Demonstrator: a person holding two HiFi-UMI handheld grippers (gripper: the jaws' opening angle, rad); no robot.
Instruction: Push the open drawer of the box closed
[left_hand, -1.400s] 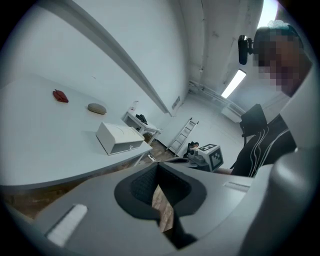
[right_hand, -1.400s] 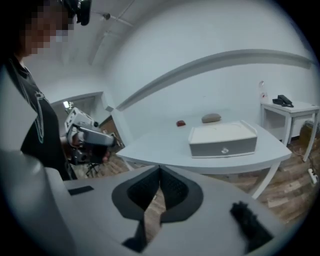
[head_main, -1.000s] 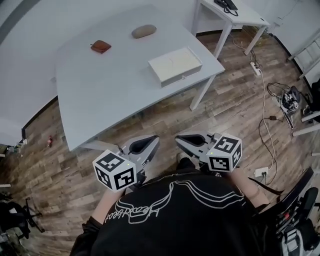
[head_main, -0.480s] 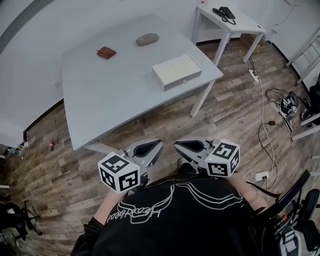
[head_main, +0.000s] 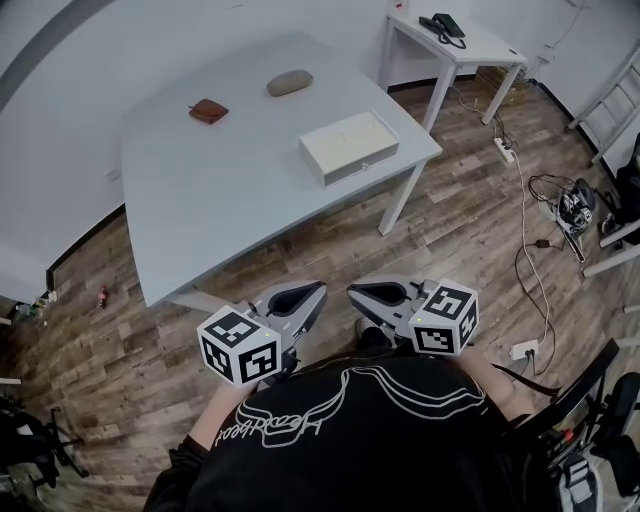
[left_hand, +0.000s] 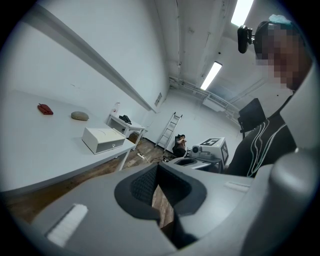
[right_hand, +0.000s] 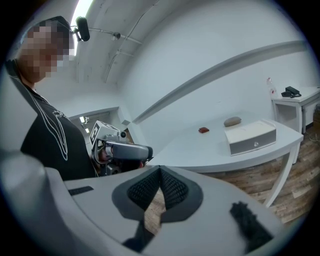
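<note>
Here, both gripping tools hang close to the person's body above the wood-plank floor (head_main: 470, 230), well apart from the pale grey counter (head_main: 220, 200). The left tongs (head_main: 312, 292) are clenched tip to tip on nothing, and so are the right tongs (head_main: 358, 291). The cream rectangular box (head_main: 348, 140) sits near the counter's right front corner, its drawer front (head_main: 360, 163) towards the person. Farther back lie a rust-brown pouch (head_main: 208, 110) and a grey oval lump (head_main: 289, 83).

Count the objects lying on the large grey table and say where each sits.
3: a white box near the right-hand corner, a grey-brown oval lump toward the far edge, a reddish-brown item to its left. None seems hidden.
</note>
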